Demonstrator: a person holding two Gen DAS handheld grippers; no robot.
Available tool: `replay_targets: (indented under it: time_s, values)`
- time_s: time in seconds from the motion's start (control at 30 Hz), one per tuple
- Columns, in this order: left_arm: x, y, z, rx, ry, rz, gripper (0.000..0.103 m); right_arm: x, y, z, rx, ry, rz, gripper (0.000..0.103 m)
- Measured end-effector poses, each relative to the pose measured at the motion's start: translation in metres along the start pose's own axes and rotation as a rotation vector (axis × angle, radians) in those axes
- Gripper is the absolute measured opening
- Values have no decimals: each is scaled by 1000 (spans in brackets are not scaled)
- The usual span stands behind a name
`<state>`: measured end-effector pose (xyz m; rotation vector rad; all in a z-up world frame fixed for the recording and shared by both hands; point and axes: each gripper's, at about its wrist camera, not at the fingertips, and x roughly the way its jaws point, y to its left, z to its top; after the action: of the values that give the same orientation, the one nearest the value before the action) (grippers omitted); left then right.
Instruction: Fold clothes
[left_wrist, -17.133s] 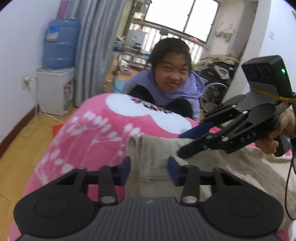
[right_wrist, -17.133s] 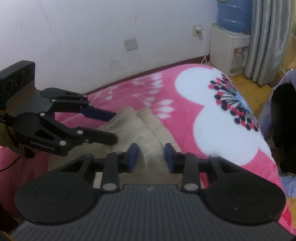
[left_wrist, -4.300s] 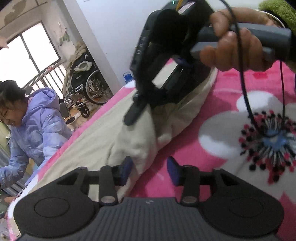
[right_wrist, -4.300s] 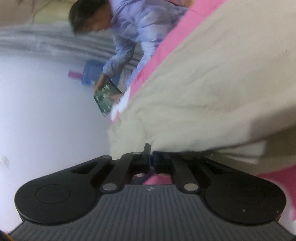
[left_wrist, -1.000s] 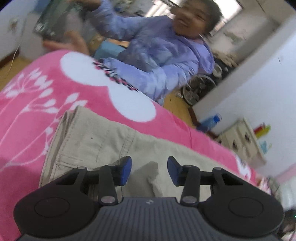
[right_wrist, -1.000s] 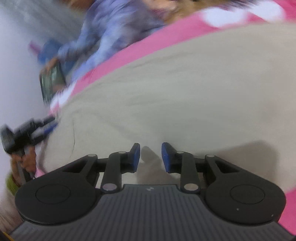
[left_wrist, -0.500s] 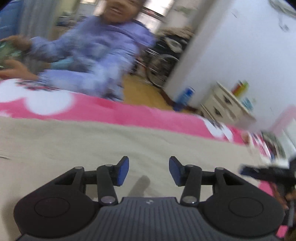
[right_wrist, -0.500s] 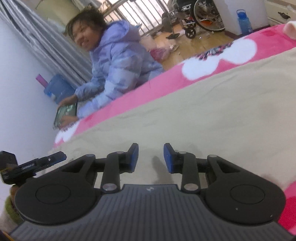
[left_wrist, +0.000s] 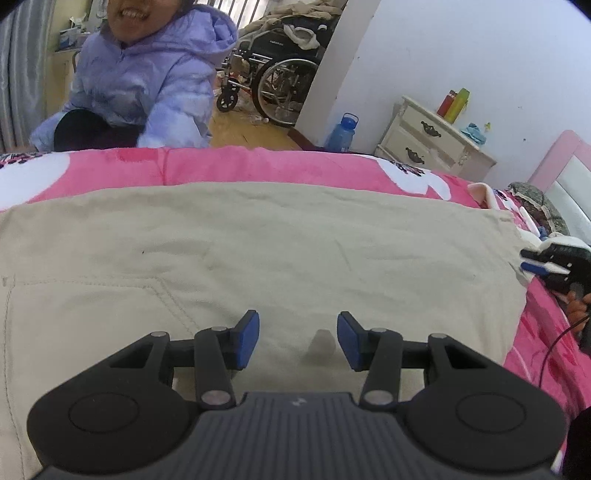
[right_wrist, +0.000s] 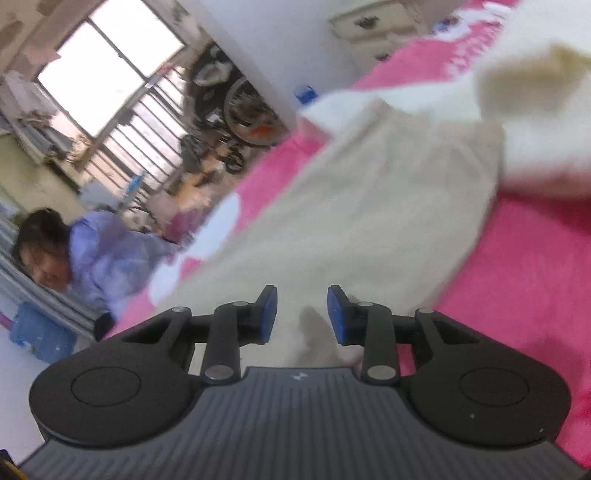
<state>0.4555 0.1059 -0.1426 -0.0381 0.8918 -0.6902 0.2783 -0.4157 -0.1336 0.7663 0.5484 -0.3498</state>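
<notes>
Beige trousers (left_wrist: 258, 251) lie spread flat on a pink flowered blanket (left_wrist: 229, 166), with a stitched pocket seam at their left part. My left gripper (left_wrist: 298, 339) hovers open over the near edge of the cloth, nothing between its blue pads. My right gripper (left_wrist: 532, 262) shows at the far right of the left wrist view, by the trousers' hem end, held in a hand. In the right wrist view the right gripper (right_wrist: 298, 314) is open above the same trousers (right_wrist: 351, 221), and the picture is blurred.
A person in a lilac hooded jacket (left_wrist: 147, 85) crouches beyond the bed's far edge. A wheelchair (left_wrist: 280, 81), a blue bottle (left_wrist: 341, 133) and a cream bedside cabinet (left_wrist: 432, 144) stand behind. A white fluffy garment (right_wrist: 517, 110) lies beside the trousers' end.
Both grippers have swung rightward along the trousers. The right gripper now faces the hem end, with its view tilted and blurred. Both stay open.
</notes>
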Motion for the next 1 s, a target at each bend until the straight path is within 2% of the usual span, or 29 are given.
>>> replay_targets:
  time_s: [0.1, 0.2, 0.3, 0.43, 0.57, 0.7, 0.77, 1.0]
  values:
    - [0, -6, 4, 10, -3, 10, 49, 2, 8, 8, -22, 4, 17, 30]
    - [-1, -13, 9, 22, -5, -9, 49, -5, 6, 16, -1, -38, -42, 30]
    - [-5, -26, 15, 75, -26, -39, 49, -35, -31, 13, 153, -113, -133, 31]
    - [11, -53, 19, 126, -7, -130, 50, -56, -72, 4, 307, -146, -184, 34]
    - [39, -94, 18, 185, 25, -217, 50, -50, -89, -4, 390, -147, -142, 38]
    - [63, -125, 8, 235, 64, -245, 49, -35, -99, -2, 444, -160, -113, 39]
    - [71, -132, 3, 247, 88, -246, 49, -32, -101, -1, 461, -175, -96, 40]
    - [77, -129, -1, 220, 92, -243, 49, -18, -108, 5, 496, -246, -65, 39]
